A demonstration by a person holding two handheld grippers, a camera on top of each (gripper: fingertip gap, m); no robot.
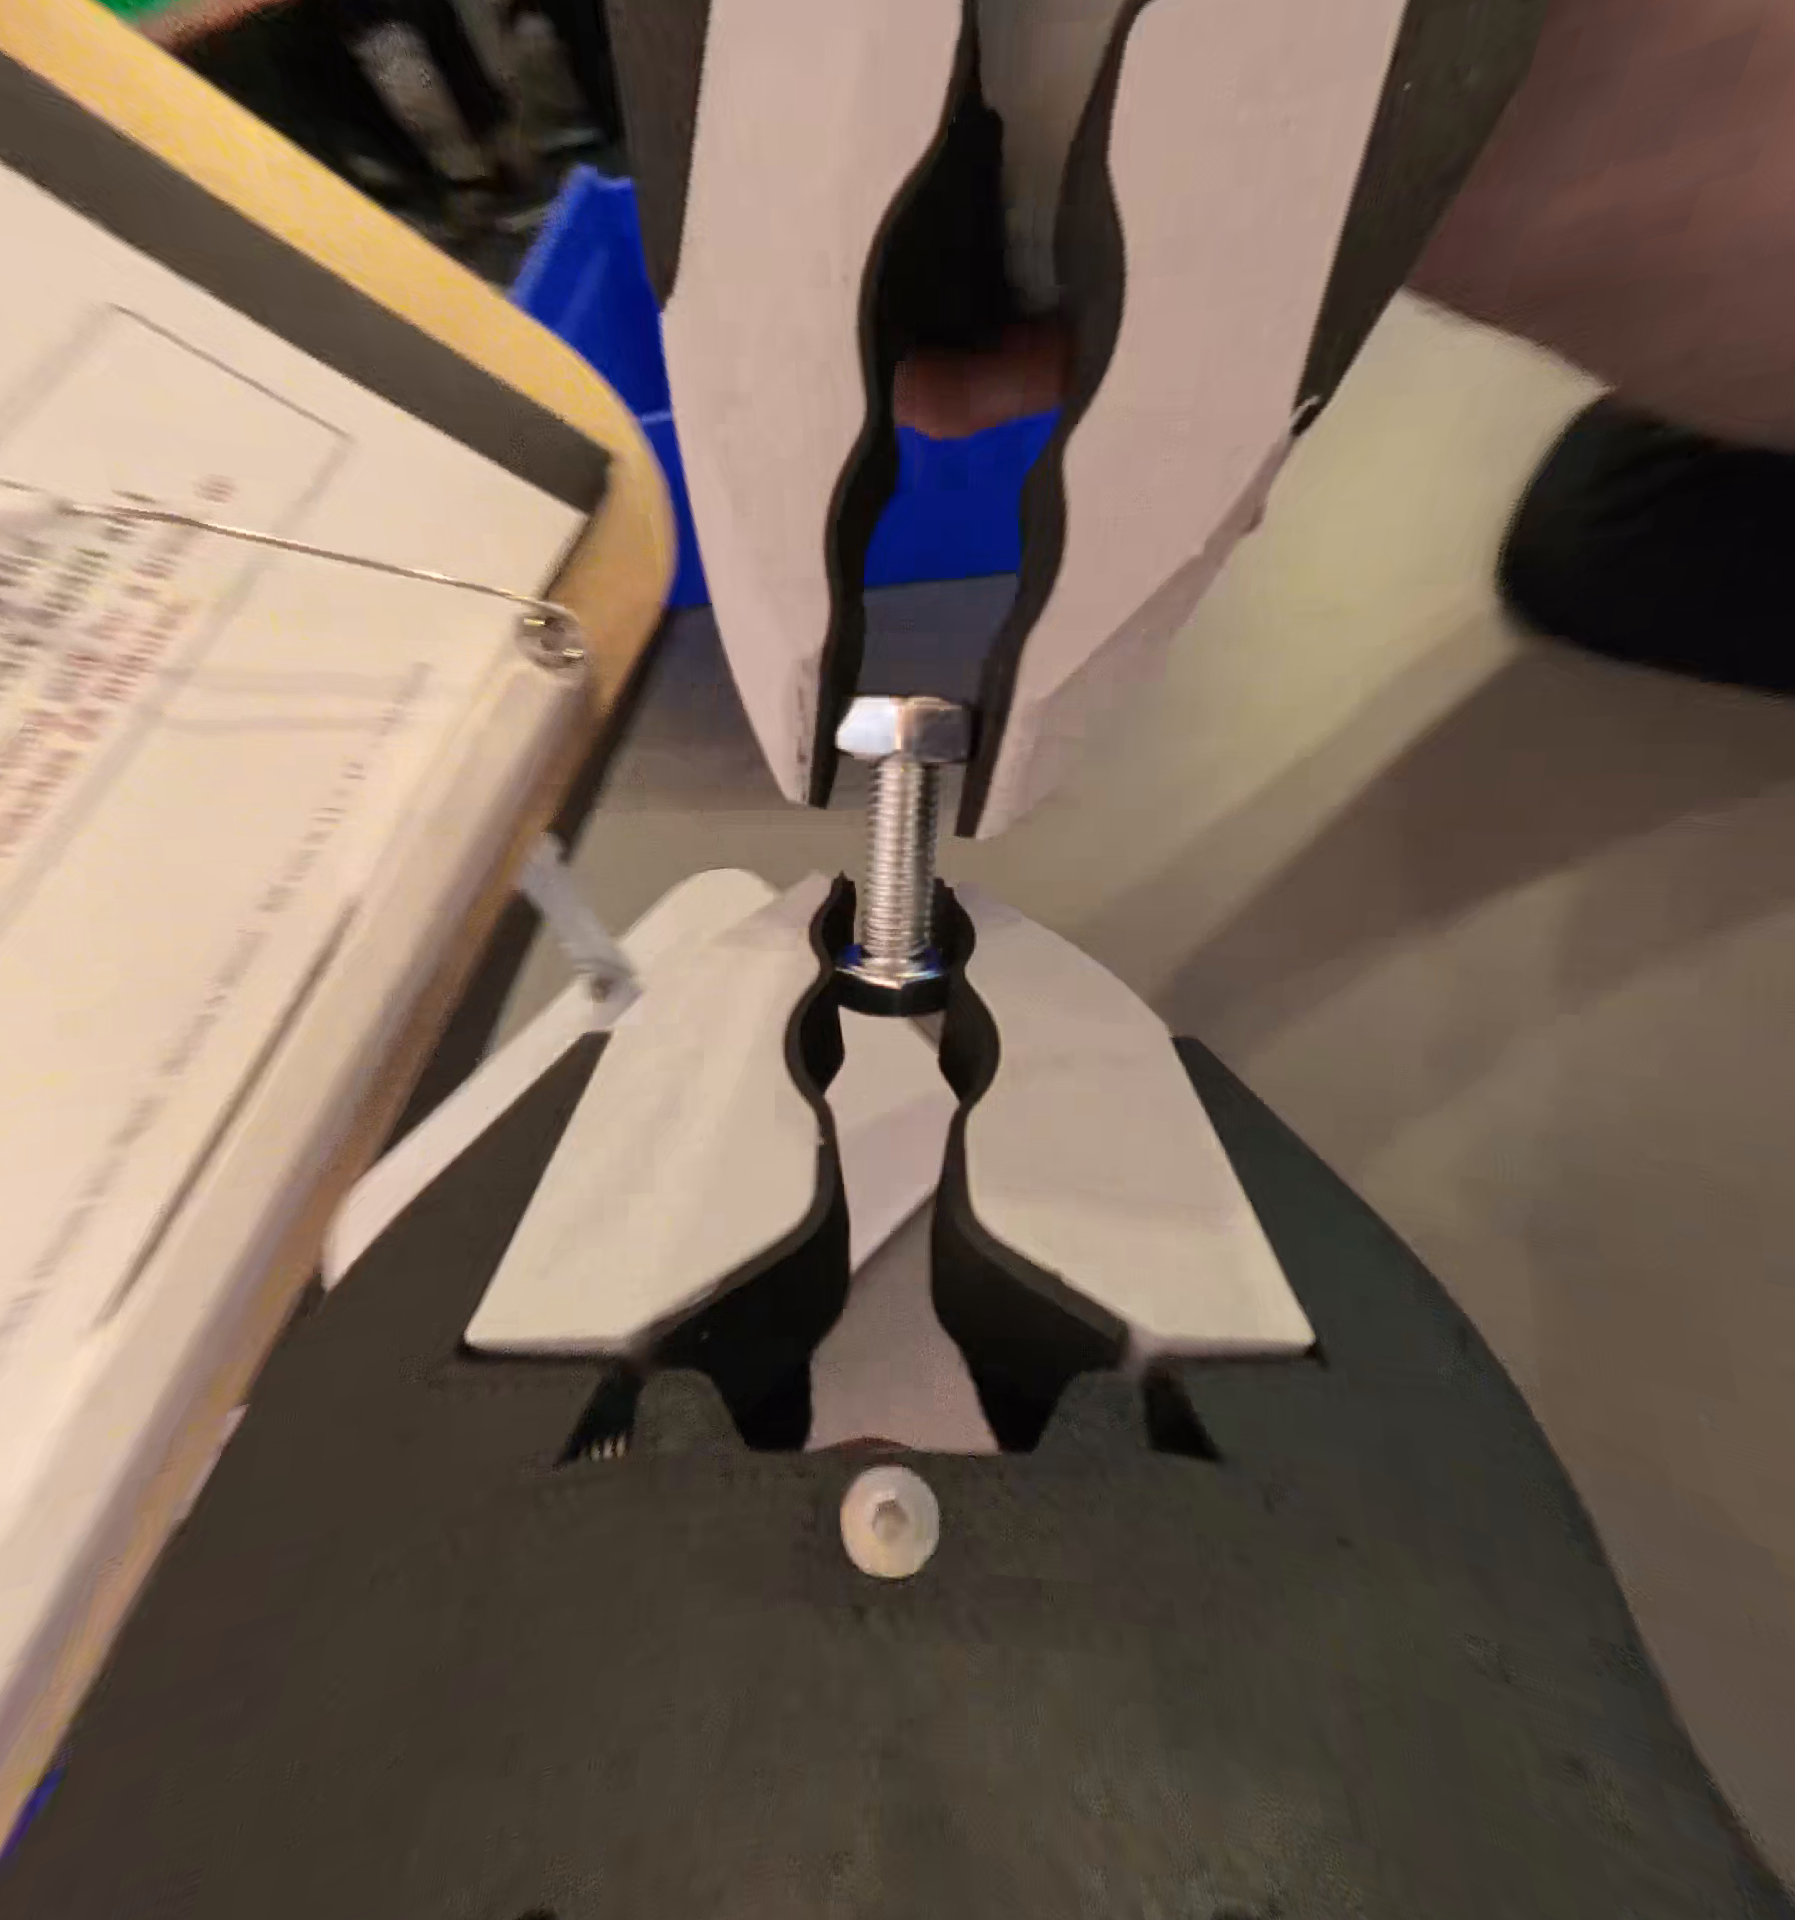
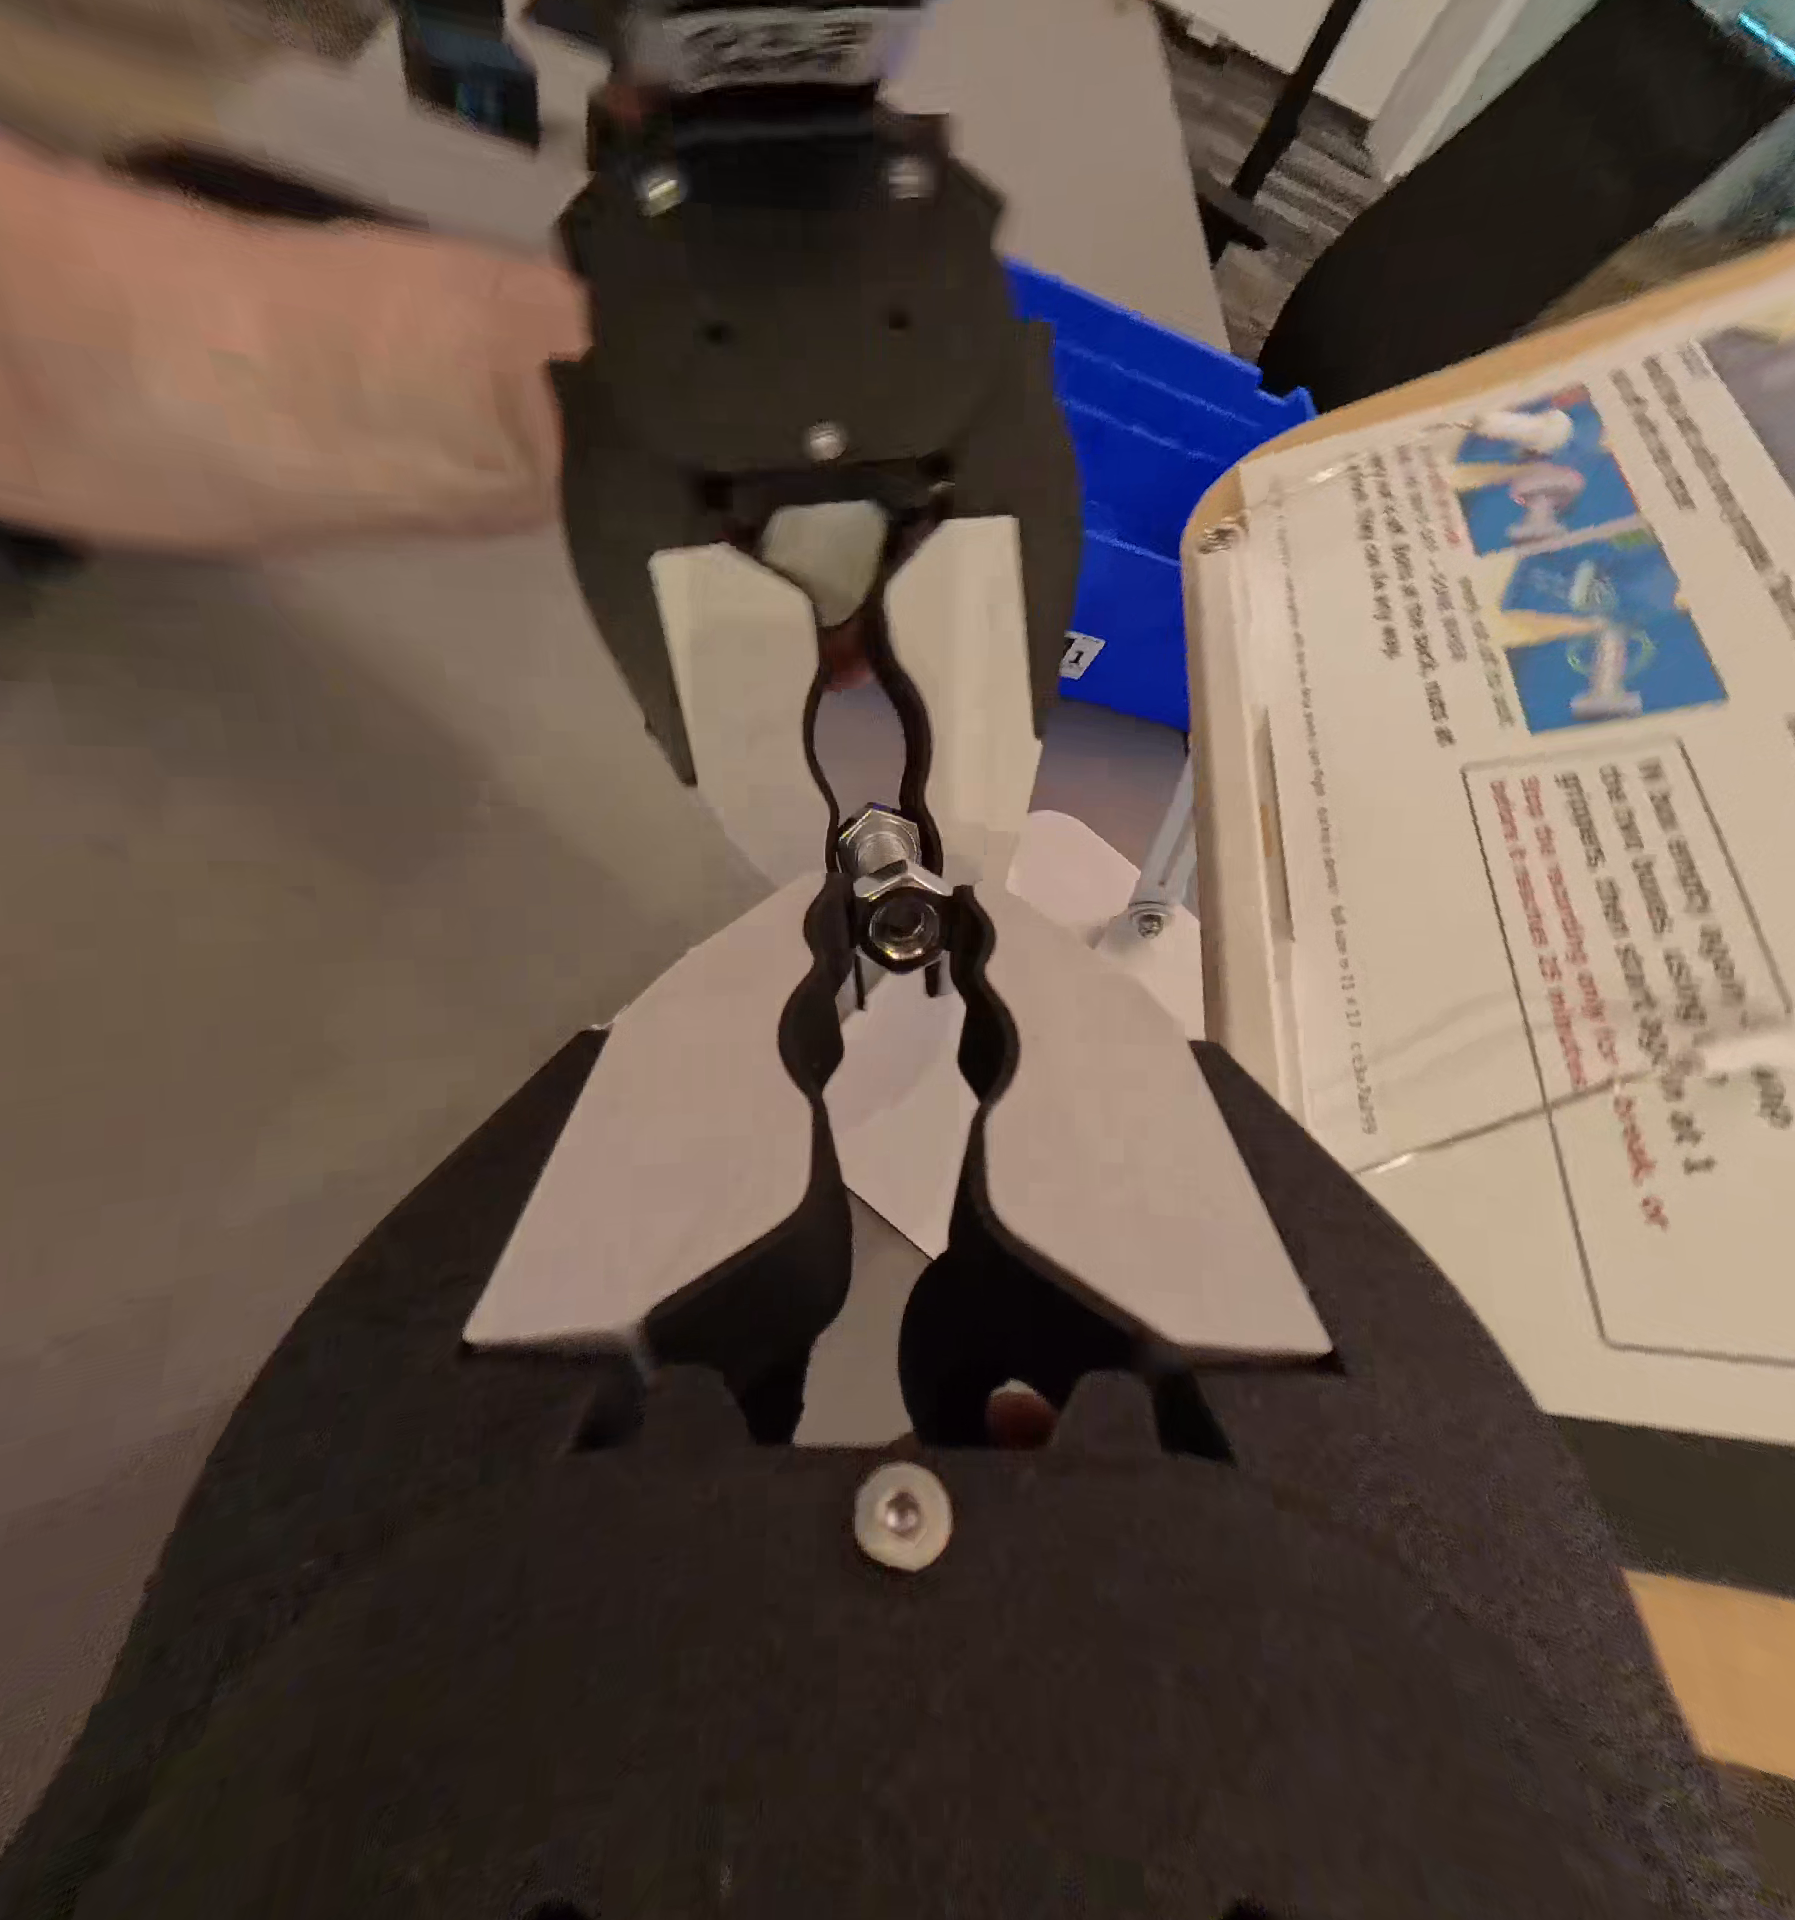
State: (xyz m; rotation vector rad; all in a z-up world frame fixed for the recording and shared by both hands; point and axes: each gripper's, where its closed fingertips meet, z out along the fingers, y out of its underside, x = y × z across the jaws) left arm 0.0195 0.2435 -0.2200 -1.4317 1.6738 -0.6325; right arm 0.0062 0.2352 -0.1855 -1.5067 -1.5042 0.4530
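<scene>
A silver hex bolt is held between my two grippers, above a grey table. My left gripper is shut on a silver nut that sits on the bolt's threaded end. My right gripper comes from above in the left wrist view, and its pads press on the bolt's hex head. In the right wrist view, my right gripper grips the hex head end-on. The left gripper faces it and holds the nut.
A wooden board with a laminated printed sheet lies beside the grippers, and also shows in the right wrist view. A blue bin stands behind. A small metal screw lies at the board's edge. A person's arm holds the left gripper. Less than 4 cm separates the two grippers' tips.
</scene>
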